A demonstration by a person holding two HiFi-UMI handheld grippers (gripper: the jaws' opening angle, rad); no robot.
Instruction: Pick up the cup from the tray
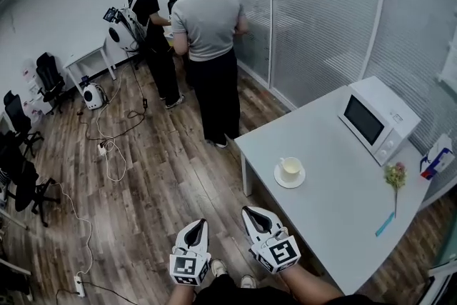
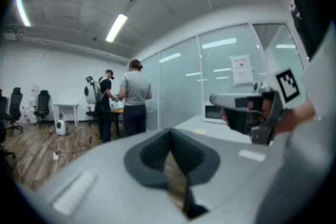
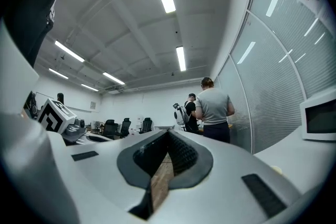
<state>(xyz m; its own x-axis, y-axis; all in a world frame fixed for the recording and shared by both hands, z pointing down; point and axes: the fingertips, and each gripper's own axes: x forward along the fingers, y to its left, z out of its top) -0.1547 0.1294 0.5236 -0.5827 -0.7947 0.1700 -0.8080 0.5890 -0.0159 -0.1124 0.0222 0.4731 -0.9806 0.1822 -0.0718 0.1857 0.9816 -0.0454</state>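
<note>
A pale cup (image 1: pixel 290 167) stands on a white saucer (image 1: pixel 288 180) near the left end of the grey table (image 1: pixel 335 203). Both grippers hang low in front of me over the wooden floor, short of the table's near corner and well apart from the cup. My left gripper (image 1: pixel 196 226) is shut with nothing in it, its jaws meeting at the tip (image 2: pixel 169 135). To its right, my right gripper (image 1: pixel 251 213) is also shut and empty (image 3: pixel 169 135). In the left gripper view the right gripper (image 2: pixel 251 112) shows at the side, and the saucer (image 2: pixel 200 131) is a faint pale spot on the table.
A white microwave (image 1: pixel 378 118) stands at the table's far side, with a small flower (image 1: pixel 395 175), a blue strip (image 1: pixel 384 225) and a box (image 1: pixel 437 162) near the right edge. Two people (image 1: pixel 208 32) stand at the back. Office chairs (image 1: pixel 21 175) and cables (image 1: pixel 107 146) lie to the left.
</note>
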